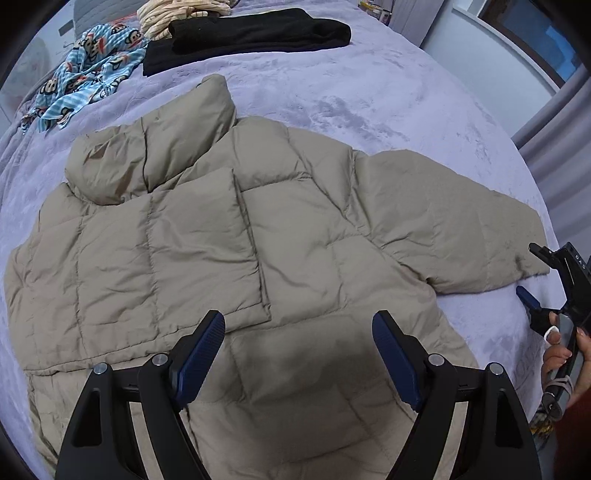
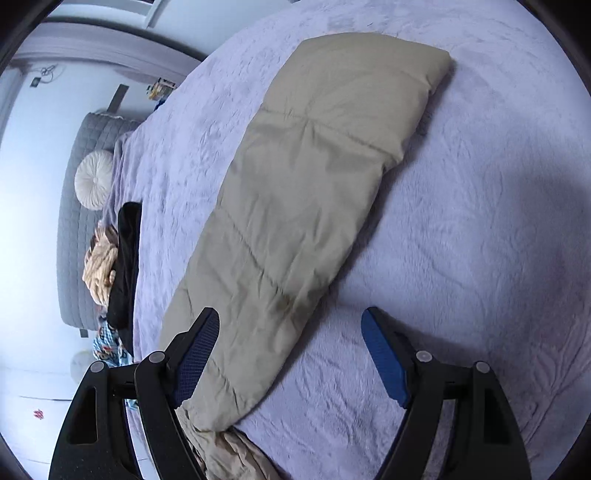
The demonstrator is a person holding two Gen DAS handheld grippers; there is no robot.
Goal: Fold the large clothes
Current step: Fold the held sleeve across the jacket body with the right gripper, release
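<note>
A beige puffer jacket (image 1: 221, 240) lies spread front-up on the lilac blanket (image 1: 369, 96), hood at the upper left and one sleeve (image 1: 461, 229) stretched out to the right. My left gripper (image 1: 298, 325) hovers open over the jacket's lower body with nothing between its pads. At the right edge of the left wrist view, my right gripper (image 1: 532, 273) is held by a hand (image 1: 557, 354) just off the sleeve's cuff. In the right wrist view the sleeve (image 2: 314, 177) runs away from my right gripper (image 2: 290, 321), which stands open above it and pinches nothing.
A folded black garment (image 1: 251, 33), a blue monkey-print cloth (image 1: 85, 74) and a cream striped garment (image 1: 177, 14) lie at the bed's far end. A round white cushion (image 2: 94, 181) leans on the grey quilted headboard (image 2: 72, 240). Bare blanket (image 2: 480, 221) lies right of the sleeve.
</note>
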